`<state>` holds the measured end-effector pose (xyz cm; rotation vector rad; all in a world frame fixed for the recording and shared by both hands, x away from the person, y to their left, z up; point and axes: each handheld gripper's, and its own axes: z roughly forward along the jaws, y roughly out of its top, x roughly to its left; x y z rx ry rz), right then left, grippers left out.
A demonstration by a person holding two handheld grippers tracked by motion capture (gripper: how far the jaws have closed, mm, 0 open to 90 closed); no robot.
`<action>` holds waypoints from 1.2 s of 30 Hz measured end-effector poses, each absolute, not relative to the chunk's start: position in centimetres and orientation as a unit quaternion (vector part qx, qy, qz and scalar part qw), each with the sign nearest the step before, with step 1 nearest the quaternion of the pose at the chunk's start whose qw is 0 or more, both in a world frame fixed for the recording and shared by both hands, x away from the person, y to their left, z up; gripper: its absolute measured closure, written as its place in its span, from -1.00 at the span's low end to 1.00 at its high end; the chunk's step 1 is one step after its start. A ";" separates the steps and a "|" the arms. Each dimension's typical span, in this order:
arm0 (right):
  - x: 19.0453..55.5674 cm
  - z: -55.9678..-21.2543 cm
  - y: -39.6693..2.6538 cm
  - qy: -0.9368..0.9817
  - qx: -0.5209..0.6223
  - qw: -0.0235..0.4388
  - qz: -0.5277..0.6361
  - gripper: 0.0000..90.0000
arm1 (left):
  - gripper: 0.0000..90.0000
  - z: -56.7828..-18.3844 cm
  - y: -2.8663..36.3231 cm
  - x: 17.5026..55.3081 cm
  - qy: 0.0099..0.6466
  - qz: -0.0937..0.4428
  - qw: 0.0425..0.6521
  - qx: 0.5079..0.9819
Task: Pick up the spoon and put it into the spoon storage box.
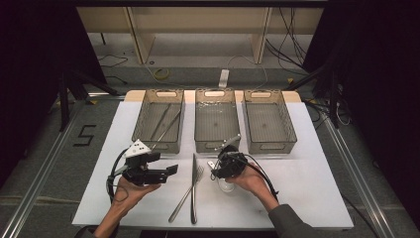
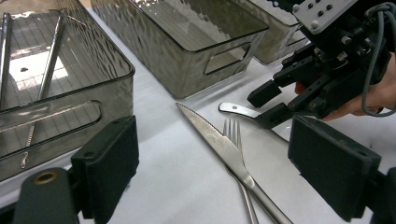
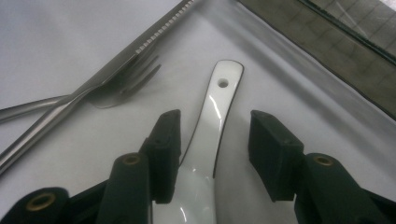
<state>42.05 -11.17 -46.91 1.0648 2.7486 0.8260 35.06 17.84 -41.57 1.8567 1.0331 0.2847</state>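
Left gripper (image 1: 171, 170): held just above the table in the person's left hand, jaws wide apart with nothing between them; it pointed toward the knife and fork.
Left bin (image 1: 143, 130): beyond the left gripper, holding long metal utensils (image 1: 163, 121).
Knife (image 1: 193, 186): flat on the table between the two grippers, crossed over the fork (image 1: 187, 194).
Middle bin (image 1: 198, 130): beyond the right gripper, with nothing in it that I could make out.
Spoon (image 3: 215, 116): a white spoon lying flat on the table, its handle between the right gripper's jaws, the holed end pointing away from it.
Right gripper (image 3: 214, 149): lowered over the spoon, jaws part-way closed on either side of the handle; the left pad was at or touching its edge, the right pad apart from it, so there was no grip yet.
Right bin (image 1: 289, 124): beyond and to the right of the right gripper, apparently bare.
Doing it well: likely best to centre the handle between the pads, keep the jaws low and level, then close squarely so the smooth handle would not slip or skid toward the fork.
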 end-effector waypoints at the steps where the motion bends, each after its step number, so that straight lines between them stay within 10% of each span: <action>1: 42.1 -46.9 -11.2 0.897 0.347 0.039 0.269 0.27 | -0.65 -41.6 17.8 35.1 0.423 0.116 0.479 0.761; 36: 41.5 -46.2 -10.0 0.926 0.302 0.033 0.223 0.92 | -0.60 -41.6 17.8 35.1 0.421 0.126 0.467 0.767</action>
